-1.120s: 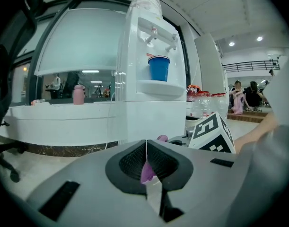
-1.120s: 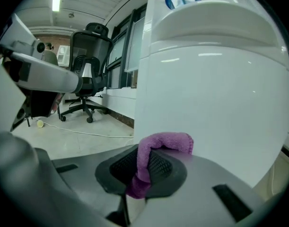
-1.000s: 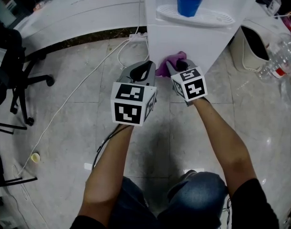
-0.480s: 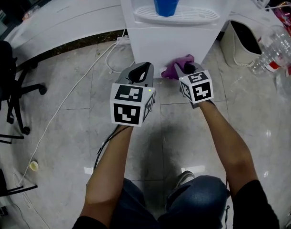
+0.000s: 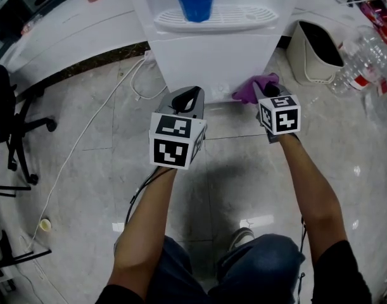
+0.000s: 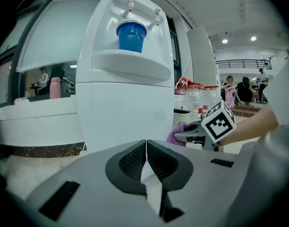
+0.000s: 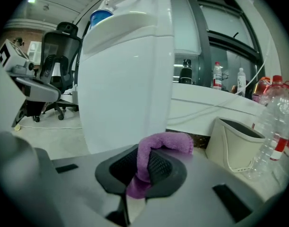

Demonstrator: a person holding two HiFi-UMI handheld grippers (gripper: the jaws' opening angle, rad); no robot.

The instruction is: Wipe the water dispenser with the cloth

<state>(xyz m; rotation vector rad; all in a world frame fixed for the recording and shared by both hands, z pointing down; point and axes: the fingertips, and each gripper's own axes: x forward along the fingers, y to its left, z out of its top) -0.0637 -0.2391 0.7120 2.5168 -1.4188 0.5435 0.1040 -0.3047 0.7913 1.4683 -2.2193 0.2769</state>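
The white water dispenser (image 5: 212, 56) stands in front of me with a blue cup (image 5: 194, 2) on its drip tray. My right gripper (image 5: 269, 94) is shut on a purple cloth (image 5: 256, 86) and holds it against the dispenser's lower front, near the right corner. In the right gripper view the cloth (image 7: 163, 143) folds over the closed jaws, just before the dispenser (image 7: 125, 89). My left gripper (image 5: 188, 100) hovers to the left, shut on nothing and a little short of the dispenser (image 6: 125, 112). Its view also shows the right gripper (image 6: 201, 131), the cloth (image 6: 175, 134) and the cup (image 6: 131, 36).
A white bin (image 5: 317, 56) stands right of the dispenser, with plastic bottles (image 5: 364, 62) beyond it. A white cable (image 5: 85, 138) trails across the marble floor on the left, towards an office chair (image 5: 16, 125). A curved white counter (image 5: 66, 24) runs behind.
My right gripper has slid the cloth rightwards along the dispenser's lower front, from the left part to near the right corner. The left gripper has stayed about where it was.
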